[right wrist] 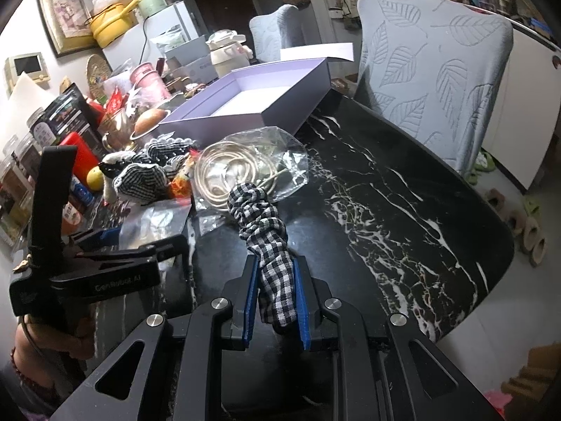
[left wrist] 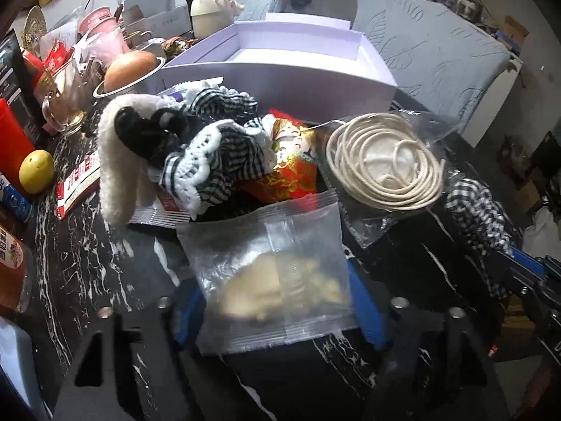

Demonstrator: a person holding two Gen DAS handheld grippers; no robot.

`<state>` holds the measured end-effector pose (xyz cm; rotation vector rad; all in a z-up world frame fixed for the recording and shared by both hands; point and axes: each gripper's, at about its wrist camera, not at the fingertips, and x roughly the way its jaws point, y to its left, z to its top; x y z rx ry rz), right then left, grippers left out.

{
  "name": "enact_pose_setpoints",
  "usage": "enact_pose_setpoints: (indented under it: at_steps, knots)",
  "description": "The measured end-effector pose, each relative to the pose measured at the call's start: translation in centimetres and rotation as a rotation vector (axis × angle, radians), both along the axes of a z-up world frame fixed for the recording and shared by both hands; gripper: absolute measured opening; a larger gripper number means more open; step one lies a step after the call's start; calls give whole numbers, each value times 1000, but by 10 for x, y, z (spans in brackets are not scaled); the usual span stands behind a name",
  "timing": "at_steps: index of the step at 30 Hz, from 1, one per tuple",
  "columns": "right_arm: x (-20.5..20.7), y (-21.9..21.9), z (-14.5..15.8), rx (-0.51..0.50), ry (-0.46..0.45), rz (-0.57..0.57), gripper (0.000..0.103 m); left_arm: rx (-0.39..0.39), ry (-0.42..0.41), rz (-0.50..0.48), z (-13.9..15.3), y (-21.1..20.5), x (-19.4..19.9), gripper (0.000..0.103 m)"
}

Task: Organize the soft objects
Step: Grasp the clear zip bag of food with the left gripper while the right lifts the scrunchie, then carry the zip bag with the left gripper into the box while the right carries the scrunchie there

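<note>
The left gripper (left wrist: 277,301), at the bottom centre of the left wrist view, is pinching a clear plastic packet (left wrist: 270,266) with something pale inside, its blue pads pressing on the packet's two sides. The right gripper (right wrist: 275,291), low in the middle of the right wrist view, is clamping a black-and-white checked scrunchie (right wrist: 263,224) between its blue pads, and the fabric is trailing up toward the frame's centre over the black marble table (right wrist: 385,193). Just above the scrunchie's far end, a coil of cream cord (right wrist: 228,172) is lying on a crumpled clear bag (right wrist: 284,161). To the left of the coil, a heap of soft things is sitting: checked cloth with white lace trim (left wrist: 210,161), a fluffy white piece (left wrist: 119,161) and a red printed pouch (left wrist: 291,161). An open lilac box (right wrist: 266,94) is standing beyond them in the upper centre of the frame, showing a pale floor. A yellow fruit (left wrist: 36,171) is resting at the left edge of the left wrist view.
</note>
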<state>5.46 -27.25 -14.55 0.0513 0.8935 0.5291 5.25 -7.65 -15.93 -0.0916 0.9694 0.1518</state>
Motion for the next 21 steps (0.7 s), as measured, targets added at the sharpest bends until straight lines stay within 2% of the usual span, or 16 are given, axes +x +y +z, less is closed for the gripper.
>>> enact_pose_setpoints:
  at_steps: [1,2,4,13,15,21]
  knots:
    - [-1,1,1,2,-2,2,20,-5,-4,-6,1,0,-2,65]
    - [-2,2,1,3,-3,5,20,-25,11,-55,1,0,-5,63]
    - [-4,4,2,4,-5,9,20,-20,1,-68,6,-1,-14,60]
    - [-21,10,7,17,-13,20,20,-27,-59,-89,23,-3,-45,60]
    - [-26,11,8,24,-13,24,20,-41,-64,-121,28,-2,-53,60]
    - [-43,17,14,39,-21,40,20,-54,-120,-114,43,-1,-74,60]
